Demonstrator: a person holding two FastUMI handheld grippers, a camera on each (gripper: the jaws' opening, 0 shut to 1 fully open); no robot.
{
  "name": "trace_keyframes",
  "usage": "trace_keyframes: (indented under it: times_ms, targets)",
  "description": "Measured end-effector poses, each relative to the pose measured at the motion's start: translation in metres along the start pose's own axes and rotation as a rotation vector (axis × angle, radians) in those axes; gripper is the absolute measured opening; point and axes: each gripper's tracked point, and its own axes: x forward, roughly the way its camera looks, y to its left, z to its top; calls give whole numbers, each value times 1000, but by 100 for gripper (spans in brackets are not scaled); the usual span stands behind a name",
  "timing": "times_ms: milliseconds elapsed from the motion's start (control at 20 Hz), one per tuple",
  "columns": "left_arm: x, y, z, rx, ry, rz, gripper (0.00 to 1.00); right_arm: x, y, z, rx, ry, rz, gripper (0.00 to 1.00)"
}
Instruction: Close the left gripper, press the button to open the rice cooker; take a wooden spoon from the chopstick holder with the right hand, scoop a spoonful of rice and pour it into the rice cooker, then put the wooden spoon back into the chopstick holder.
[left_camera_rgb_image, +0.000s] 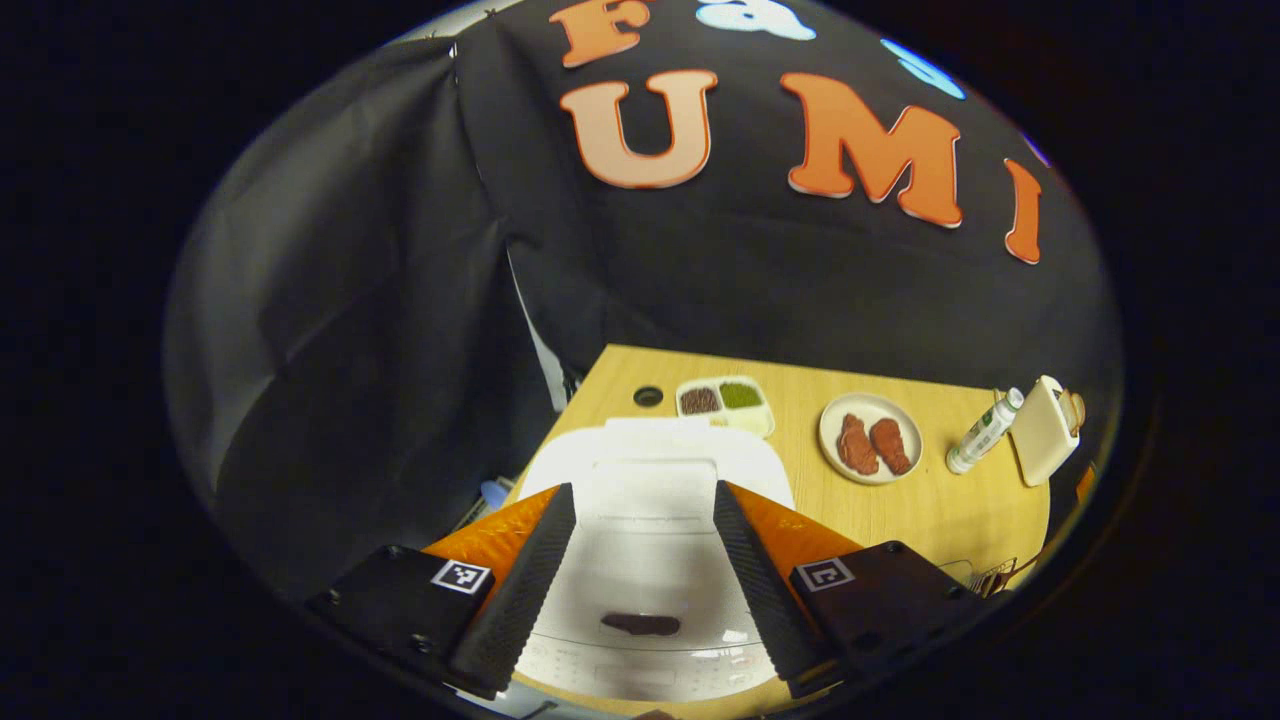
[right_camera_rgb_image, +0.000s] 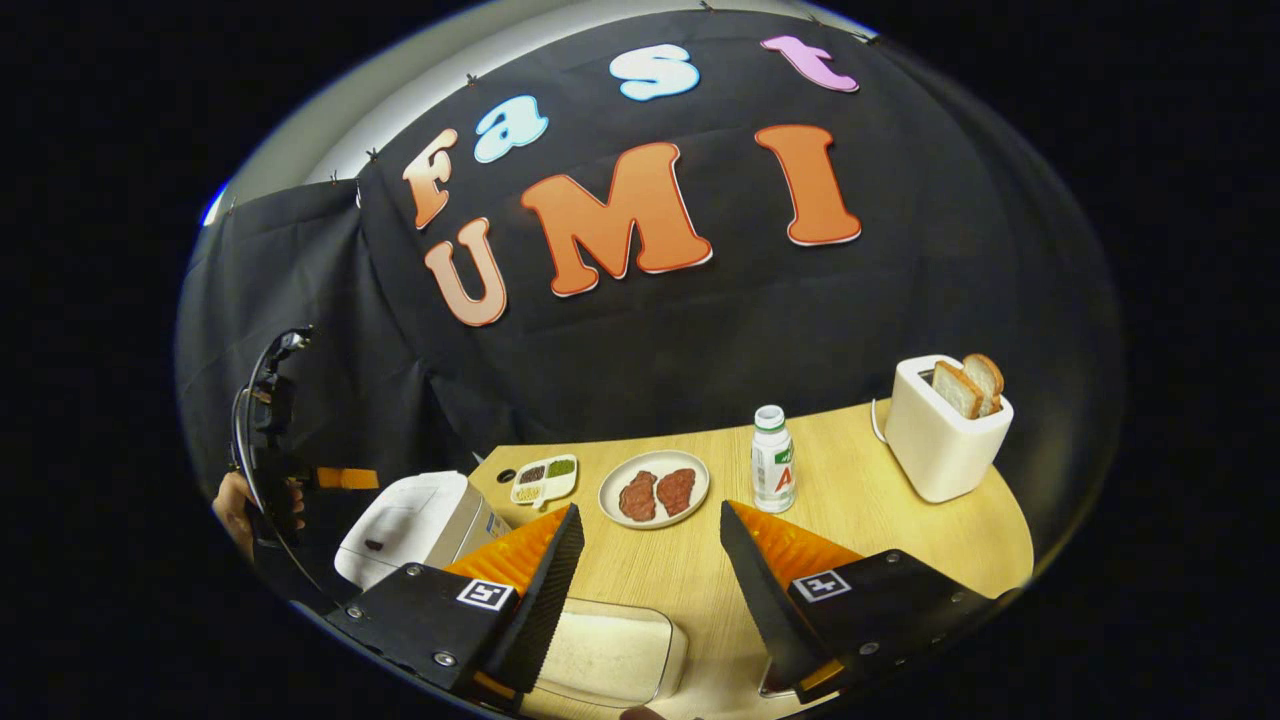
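Observation:
The white rice cooker (left_camera_rgb_image: 650, 500) stands with its lid down, directly under my left gripper (left_camera_rgb_image: 645, 490). That gripper is open, one finger over each side of the lid. A dark button (left_camera_rgb_image: 640, 624) sits near the cooker's front edge, between the fingers. In the right gripper view the rice cooker (right_camera_rgb_image: 415, 525) is at the left of the wooden table, and the left gripper (right_camera_rgb_image: 270, 450) hangs above it in a hand. My right gripper (right_camera_rgb_image: 645, 560) is open with nothing in it, above a clear box of white rice (right_camera_rgb_image: 610, 655).
On the wooden table (right_camera_rgb_image: 850, 510) are a divided dish of grains (right_camera_rgb_image: 545, 480), a plate with two pieces of meat (right_camera_rgb_image: 655, 490), a small bottle (right_camera_rgb_image: 772, 470) and a white toaster (right_camera_rgb_image: 945, 425) holding bread. A wire rack (left_camera_rgb_image: 990, 575) shows at the table's right edge.

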Motion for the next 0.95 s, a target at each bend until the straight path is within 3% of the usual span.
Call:
trace_keyframes:
  times_ms: [200,400,700,800,850,900,950]
  targets:
    - [-49,-7,60,33,-285,25,93,-1,10,53,-85,-172,-8,86]
    - [-99,-13,89,18,-496,8,96,-14,30,89,-138,-330,2,86]
    - [-134,-30,85,-38,-597,-10,97,-30,47,107,-215,-424,-18,86]
    - [-141,-32,79,-42,-607,-12,94,-31,40,111,-227,-444,-71,86]
    - [-143,-36,78,-49,-610,-18,100,-31,41,108,-226,-448,-85,86]
    - [-143,-37,75,-57,-606,-26,94,-31,41,109,-222,-452,-87,86]
    - [-145,-36,72,-65,-603,-28,94,-30,42,109,-224,-450,-83,86]
